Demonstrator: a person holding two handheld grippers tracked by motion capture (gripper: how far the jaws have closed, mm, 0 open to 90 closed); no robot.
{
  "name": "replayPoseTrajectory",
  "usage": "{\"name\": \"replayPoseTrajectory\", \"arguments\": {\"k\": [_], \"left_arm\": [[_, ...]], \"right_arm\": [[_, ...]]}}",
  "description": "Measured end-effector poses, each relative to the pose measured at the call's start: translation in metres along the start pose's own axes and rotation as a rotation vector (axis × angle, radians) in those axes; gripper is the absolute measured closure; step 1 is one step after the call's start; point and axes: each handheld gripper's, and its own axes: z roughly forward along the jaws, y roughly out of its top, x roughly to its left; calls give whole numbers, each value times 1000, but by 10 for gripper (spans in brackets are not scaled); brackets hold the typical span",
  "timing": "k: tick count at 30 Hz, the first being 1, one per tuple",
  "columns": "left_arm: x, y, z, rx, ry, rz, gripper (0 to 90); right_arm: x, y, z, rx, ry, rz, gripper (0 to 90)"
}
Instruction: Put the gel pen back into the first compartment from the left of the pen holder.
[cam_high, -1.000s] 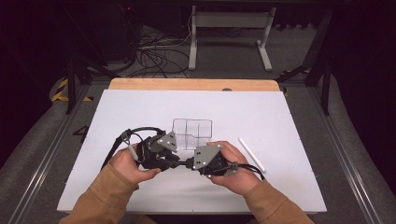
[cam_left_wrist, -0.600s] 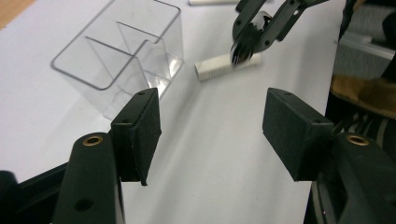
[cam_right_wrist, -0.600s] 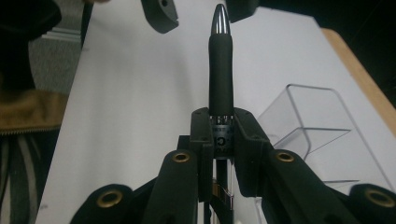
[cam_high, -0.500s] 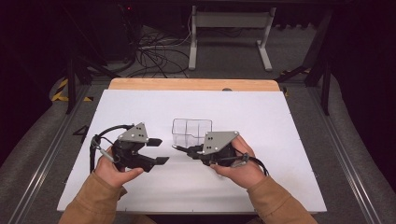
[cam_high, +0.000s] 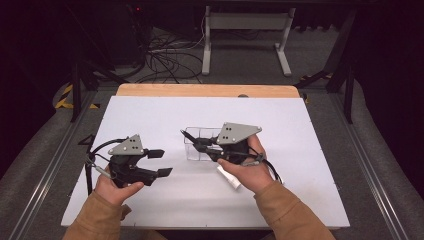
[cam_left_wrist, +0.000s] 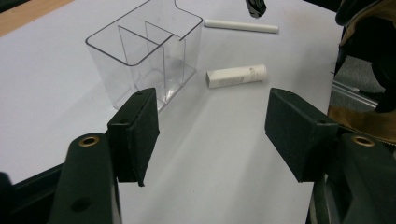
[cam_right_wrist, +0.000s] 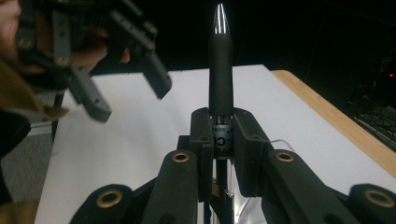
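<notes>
Tongs on the right (cam_right_wrist: 219, 140) are shut tight on a black pen (cam_right_wrist: 220, 70). In the right gripper view the pen sticks straight up from between the two pads, and its shiny silver tip is at the top middle of the frame. In the high view these tongs (cam_high: 192, 142) sit in the middle of the frame, with the pen tip just over the near left corner of a clear plastic box (cam_high: 200, 136).

The left tongs (cam_high: 162, 163) are in the lower left of the high view, well apart from the box. Their jaws have just been opening, and they stand wide with nothing between them. In the left gripper view only bare white table (cam_left_wrist: 219, 154) shows between the two pads.

The clear box (cam_left_wrist: 144, 56) has thin walls inside that split it into parts. It stands upright in the upper left of the left gripper view. A short white tube (cam_left_wrist: 237, 76) lies on its side just beside the box. A long white stick (cam_left_wrist: 241, 26) lies farther up, near the top of the frame.
</notes>
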Motion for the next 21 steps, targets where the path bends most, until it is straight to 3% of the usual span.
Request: {"name": "replayPoseTrajectory", "arguments": {"k": [11, 21], "left_arm": [[6, -13, -4, -82, 29, -22, 281], [11, -18, -5, -121, 74, -36, 230]], "right_arm": [[-21, 4, 23, -98, -69, 117, 796], [-32, 4, 50, -178, -149, 188, 795]]}}
